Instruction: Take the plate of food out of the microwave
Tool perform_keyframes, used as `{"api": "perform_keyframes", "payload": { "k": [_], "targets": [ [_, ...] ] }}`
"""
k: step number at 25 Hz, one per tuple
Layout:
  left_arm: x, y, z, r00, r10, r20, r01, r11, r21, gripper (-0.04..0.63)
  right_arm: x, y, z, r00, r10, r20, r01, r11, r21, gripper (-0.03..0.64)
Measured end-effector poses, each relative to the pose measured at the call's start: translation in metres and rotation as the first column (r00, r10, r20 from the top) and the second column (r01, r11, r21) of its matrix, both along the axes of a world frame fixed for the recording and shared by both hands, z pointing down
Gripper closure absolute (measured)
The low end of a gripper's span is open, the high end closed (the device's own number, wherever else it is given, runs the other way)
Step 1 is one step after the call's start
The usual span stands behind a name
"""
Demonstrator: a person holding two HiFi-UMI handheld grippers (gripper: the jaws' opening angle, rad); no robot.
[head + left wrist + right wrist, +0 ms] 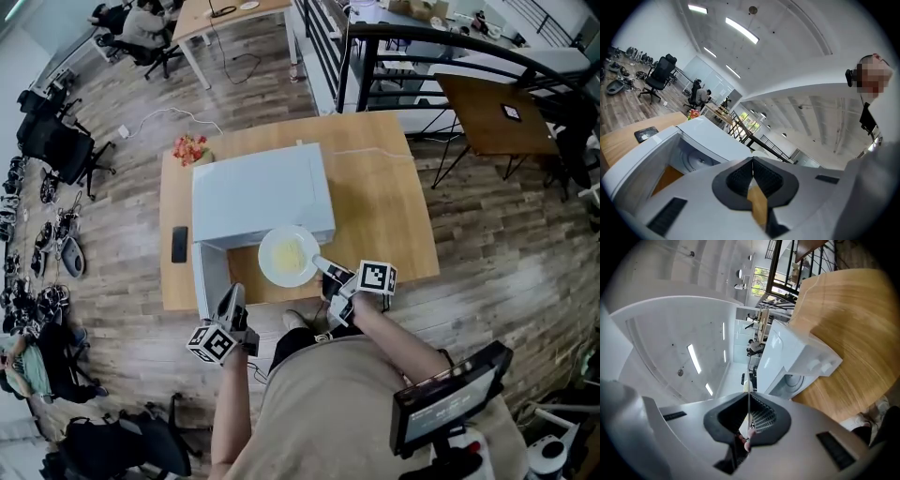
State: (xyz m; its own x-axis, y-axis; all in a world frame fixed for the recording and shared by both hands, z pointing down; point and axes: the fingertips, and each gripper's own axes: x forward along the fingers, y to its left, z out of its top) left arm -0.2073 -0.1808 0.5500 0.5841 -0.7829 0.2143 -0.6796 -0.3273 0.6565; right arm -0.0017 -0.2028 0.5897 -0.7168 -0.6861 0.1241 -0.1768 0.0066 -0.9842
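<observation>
Plate (269, 268) rim clamped by right hand-held gripper (322, 268) | left hand-held gripper (233, 292) closed, empty | food (290, 253) indistinct

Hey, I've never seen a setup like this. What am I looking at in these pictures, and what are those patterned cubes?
A person holds a two-jaw gripper in each hand; the patterned cubes are parts of those grippers. The head view comes from a camera on the person's head, looking down. The other two come from cameras riding on each gripper, looking along its jaws. On the table stand a white microwave with its door open, a dark phone and flowers. The right gripper is clamped on the rim of a plate of yellow food, in front of the microwave. The left gripper is shut and empty, near the door.
</observation>
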Motion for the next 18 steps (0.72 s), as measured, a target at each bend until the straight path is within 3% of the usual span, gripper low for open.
{"api": "perform_keyframes", "payload": {
  "k": [7,14,18],
  "targets": [
    [0.044,0.003,-0.011,1.0,0.002,-0.015,-0.002,1.0,0.024,0.594,0.049,-0.01,-0.046,0.998,-0.03,-0.062,0.035,0.995,0.092,0.598],
    [0.067,0.013,-0.028,0.999,-0.006,-0.033,0.007,0.999,0.043,0.594,0.089,-0.008,-0.082,0.999,-0.013,0.043,0.008,0.994,0.113,0.598],
    [0.075,0.004,-0.047,1.0,-0.009,-0.025,0.011,0.997,0.075,0.594,0.121,-0.004,-0.108,0.998,0.015,0.056,-0.024,0.988,0.154,0.598]
  ]
}}
